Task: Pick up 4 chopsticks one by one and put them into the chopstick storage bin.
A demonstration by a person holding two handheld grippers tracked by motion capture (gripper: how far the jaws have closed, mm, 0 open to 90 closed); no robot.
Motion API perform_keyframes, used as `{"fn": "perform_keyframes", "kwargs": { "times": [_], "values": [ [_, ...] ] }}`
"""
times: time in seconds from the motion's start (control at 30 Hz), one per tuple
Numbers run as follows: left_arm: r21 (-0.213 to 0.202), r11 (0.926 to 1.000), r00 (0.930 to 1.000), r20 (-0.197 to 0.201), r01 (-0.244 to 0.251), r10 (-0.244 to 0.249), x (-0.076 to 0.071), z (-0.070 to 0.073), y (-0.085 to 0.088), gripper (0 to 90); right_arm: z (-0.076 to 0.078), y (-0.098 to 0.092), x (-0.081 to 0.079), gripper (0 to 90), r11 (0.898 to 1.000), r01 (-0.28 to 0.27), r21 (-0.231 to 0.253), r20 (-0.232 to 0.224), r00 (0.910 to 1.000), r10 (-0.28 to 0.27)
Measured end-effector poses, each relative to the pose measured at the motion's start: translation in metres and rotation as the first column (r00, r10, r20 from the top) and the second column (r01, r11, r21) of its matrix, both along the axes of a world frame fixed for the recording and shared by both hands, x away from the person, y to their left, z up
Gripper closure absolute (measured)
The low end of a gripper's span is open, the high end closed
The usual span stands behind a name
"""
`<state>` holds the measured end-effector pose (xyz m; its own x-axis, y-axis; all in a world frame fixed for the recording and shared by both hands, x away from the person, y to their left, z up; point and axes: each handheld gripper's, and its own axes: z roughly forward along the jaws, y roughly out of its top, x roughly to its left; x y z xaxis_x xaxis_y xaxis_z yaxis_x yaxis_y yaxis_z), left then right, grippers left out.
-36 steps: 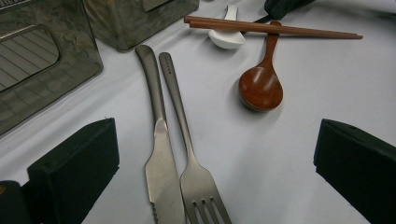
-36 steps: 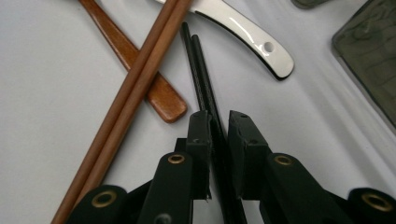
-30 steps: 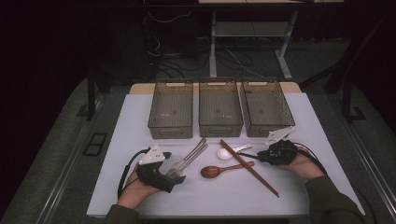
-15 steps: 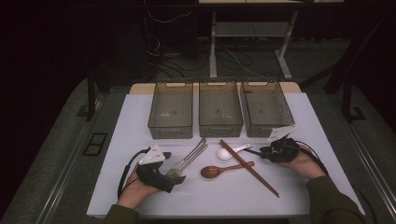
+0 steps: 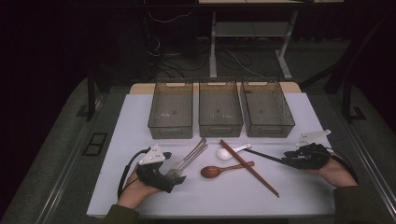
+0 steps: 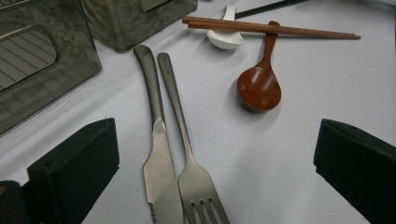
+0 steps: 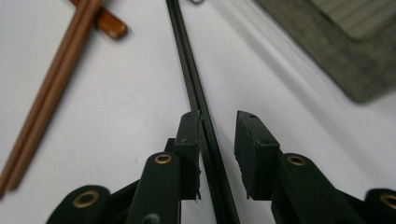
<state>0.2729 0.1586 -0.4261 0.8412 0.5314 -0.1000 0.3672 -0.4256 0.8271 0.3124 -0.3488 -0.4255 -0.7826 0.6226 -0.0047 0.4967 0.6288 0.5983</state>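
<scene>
Right gripper (image 7: 217, 154) near table's (image 5: 299, 196) right edge — jaws just parted, black chopsticks (image 7: 196, 100) loose between; left gripper (image 6: 215, 163) spread over knife (image 6: 156, 158), fork (image 6: 187, 154).

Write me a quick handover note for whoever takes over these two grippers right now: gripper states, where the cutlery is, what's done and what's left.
Right gripper: jaws have just been opening; the black chopsticks lie on the table between them, against one pad, a gap to the other, so not gripped.
Left gripper: open, astride the knife and fork, gripping neither.
On the table: wooden spoon, brown chopsticks lying across its handle, white spoon.
Done: nothing sorted; the three bins look empty.
Left, as it seems: all the cutlery into the bins. I'd re-grip the black chopsticks first.
</scene>
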Motion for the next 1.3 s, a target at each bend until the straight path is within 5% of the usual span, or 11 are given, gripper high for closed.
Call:
{"fn": "perform_keyframes", "kwargs": {
  "times": [0.23,0.93,1.17,1.3],
  "values": [
    [0.001,1.0,1.0,-0.001,0.001,-0.001,0.0,0.0,0.0,0.0,-0.007,-0.014,-0.005,72.0,1.0,-0.01,-0.003,-0.029,0.9995,0.01],
    [0.003,1.0,1.0,0.002,0.004,-0.004,0.0,0.0,0.001,0.0,-0.01,-0.003,-0.021,78.5,0.997,-0.062,-0.044,-0.053,0.9968,0.06],
    [0.005,1.0,1.0,0.001,0.005,-0.005,0.0,0.0,0.0,0.0,-0.009,0.003,-0.035,78.0,0.996,-0.067,-0.058,-0.052,0.9966,0.064],
    [0.002,1.0,1.0,0.002,0.003,-0.003,-0.001,0.0,0.0,0.0,-0.007,0.003,-0.035,69.1,0.999,-0.042,-0.028,-0.062,0.9973,0.04]
  ]
}}
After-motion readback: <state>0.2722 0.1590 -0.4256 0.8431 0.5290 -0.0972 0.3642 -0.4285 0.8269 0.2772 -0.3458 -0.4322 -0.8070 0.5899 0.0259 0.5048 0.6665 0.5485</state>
